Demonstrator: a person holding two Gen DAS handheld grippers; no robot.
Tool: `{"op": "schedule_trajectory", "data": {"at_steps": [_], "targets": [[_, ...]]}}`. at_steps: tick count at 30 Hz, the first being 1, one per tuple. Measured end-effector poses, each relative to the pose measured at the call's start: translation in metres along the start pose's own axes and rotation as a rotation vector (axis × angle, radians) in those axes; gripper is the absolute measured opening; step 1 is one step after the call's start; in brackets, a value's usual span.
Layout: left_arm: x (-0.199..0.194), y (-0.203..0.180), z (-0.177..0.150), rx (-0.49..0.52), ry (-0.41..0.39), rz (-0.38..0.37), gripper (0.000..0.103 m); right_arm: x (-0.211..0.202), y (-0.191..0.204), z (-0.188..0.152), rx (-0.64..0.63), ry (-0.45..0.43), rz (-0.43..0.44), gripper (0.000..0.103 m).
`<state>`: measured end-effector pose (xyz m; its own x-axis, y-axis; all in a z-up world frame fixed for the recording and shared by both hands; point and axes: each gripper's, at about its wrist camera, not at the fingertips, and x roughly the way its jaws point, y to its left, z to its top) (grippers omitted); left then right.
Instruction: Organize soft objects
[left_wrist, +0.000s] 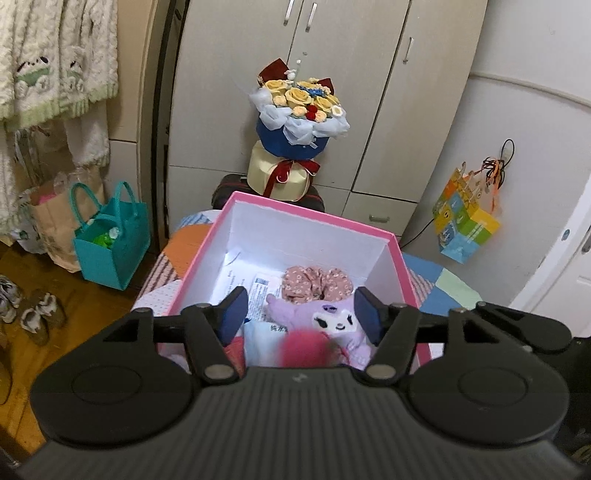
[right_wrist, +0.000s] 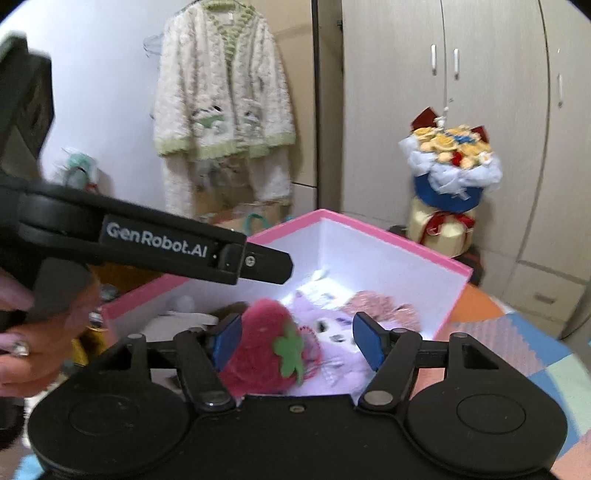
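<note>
Ahead of both grippers, a pink box sits on a patchwork cover (the surface beneath is hidden). The left gripper is released, a purple plush lying in the box beyond it. The right gripper is spread too, a strawberry plush between its pads. Beyond stand a bouquet and wardrobe.

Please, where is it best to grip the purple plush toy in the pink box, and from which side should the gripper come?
Probably grip the purple plush toy across its broad soft head, coming down from above through the open top of the pink box. It lies face up, and the box walls block a sideways approach. The strawberry plush beside it crowds one side.
</note>
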<state>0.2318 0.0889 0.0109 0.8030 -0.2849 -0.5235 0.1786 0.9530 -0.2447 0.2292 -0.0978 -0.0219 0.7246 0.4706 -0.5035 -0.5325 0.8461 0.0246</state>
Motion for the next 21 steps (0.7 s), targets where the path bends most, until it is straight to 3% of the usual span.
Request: {"op": "schedule_trajectory", "data": {"at_steps": [4, 9, 13, 17, 21], "targets": [[-0.015, 0.001, -0.003, 0.044, 0.015, 0.018, 0.072, -0.015, 0.007, -0.015, -0.062, 0.004, -0.071, 0.072], [-0.035, 0.003, -0.009, 0.068, 0.031, 0.036, 0.078, -0.044, 0.006, -0.023, -0.054, 0.009, -0.088, 0.073], [-0.046, -0.006, -0.014, 0.11, 0.076, 0.063, 0.089, -0.061, 0.006, -0.022, -0.067, 0.042, -0.14, 0.073], [-0.059, -0.015, -0.016, 0.12, 0.112, 0.147, 0.093, -0.078, 0.002, -0.021, -0.032, 0.047, -0.152, 0.085], [-0.09, -0.022, -0.019, 0.126, 0.033, 0.127, 0.095, -0.086, 0.0, -0.031, -0.047, 0.081, -0.21, 0.1]]}}
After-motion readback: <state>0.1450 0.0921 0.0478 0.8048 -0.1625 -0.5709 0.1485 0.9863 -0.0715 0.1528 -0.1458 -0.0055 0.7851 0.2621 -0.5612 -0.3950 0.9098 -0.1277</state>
